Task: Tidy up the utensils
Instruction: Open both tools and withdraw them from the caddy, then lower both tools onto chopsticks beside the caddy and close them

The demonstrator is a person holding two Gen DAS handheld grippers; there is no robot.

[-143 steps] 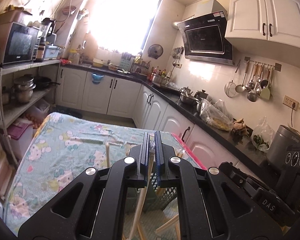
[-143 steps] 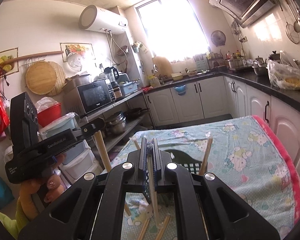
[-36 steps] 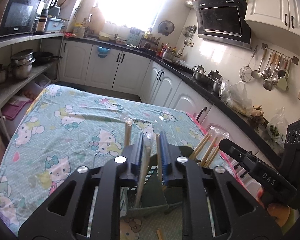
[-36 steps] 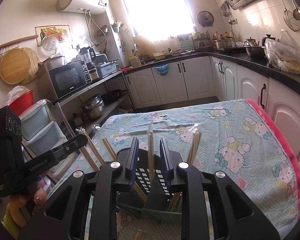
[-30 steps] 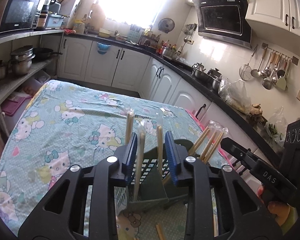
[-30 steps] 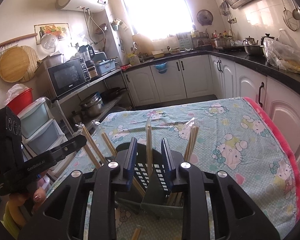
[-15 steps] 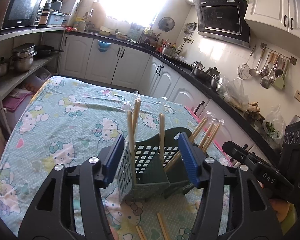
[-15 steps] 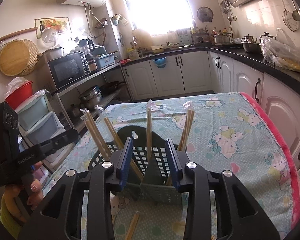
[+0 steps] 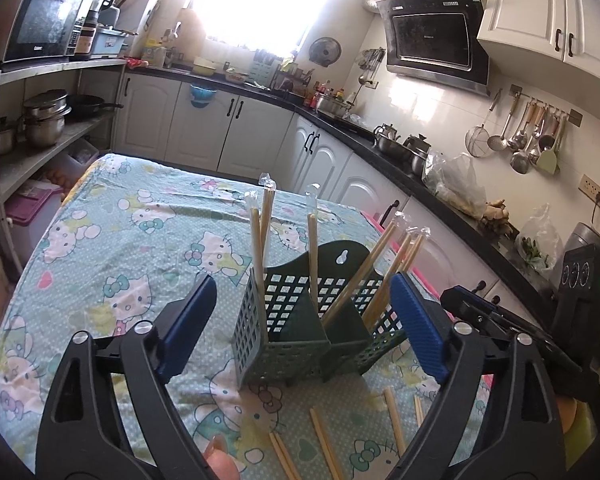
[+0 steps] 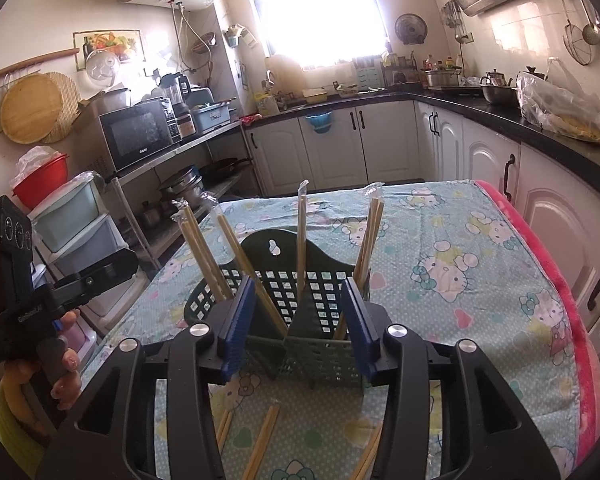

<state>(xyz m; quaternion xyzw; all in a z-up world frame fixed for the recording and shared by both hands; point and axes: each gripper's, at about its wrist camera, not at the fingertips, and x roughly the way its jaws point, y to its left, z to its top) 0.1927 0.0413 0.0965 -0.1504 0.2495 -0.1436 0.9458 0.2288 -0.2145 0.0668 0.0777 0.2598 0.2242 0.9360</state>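
Note:
A dark green perforated utensil basket (image 9: 284,344) (image 10: 324,356) stands on the cartoon-cat tablecloth (image 9: 120,240). Several plastic-wrapped wooden chopsticks (image 9: 256,240) (image 10: 300,232) stand upright or lean in its compartments. More chopsticks (image 9: 324,440) (image 10: 264,436) lie loose on the cloth in front of it. My left gripper (image 9: 302,280) is just short of the basket, its jaws opening wide, the pads touching nothing. My right gripper (image 10: 298,282) faces the basket from the other side, jaws opening too, with nothing pressed between them.
White cabinets under a black counter (image 9: 340,128) run along the far and right walls. A metal shelf rack (image 9: 40,152) with pots and a microwave stands left of the table. Plastic drawers (image 10: 76,224) sit near the table's left corner. The cloth's pink edge (image 10: 560,280) marks the right side.
Both grippers let go of the chopsticks they held, which now stand in the basket. Both sets of jaws widened and both grippers drew back from the basket.

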